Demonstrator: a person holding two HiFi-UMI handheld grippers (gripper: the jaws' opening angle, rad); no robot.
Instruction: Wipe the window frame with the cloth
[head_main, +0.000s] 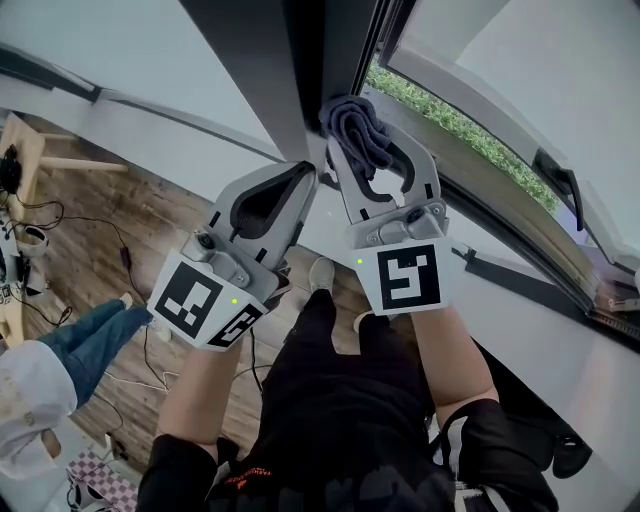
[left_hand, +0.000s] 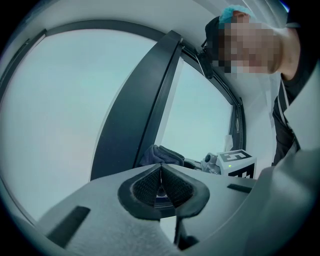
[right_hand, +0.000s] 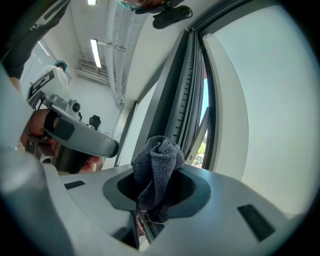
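Observation:
A bunched dark grey cloth (head_main: 355, 130) is held in my right gripper (head_main: 368, 150), whose jaws are shut on it; in the right gripper view the cloth (right_hand: 157, 167) sticks up between the jaws. The cloth presses against the dark window frame (head_main: 300, 70), a broad post beside the open window. My left gripper (head_main: 305, 172) sits just left of it, shut with nothing between its pads (left_hand: 161, 185). From the left gripper view the frame (left_hand: 132, 110) rises ahead, with the cloth (left_hand: 160, 155) and the right gripper (left_hand: 232, 165) beside it.
The window sill and track (head_main: 520, 225) run down to the right, with green plants (head_main: 450, 120) outside. A window handle (head_main: 560, 180) sits on the sash. Below are a wooden floor (head_main: 100, 230) with cables, and another person's sleeve and jeans (head_main: 60, 360) at the left.

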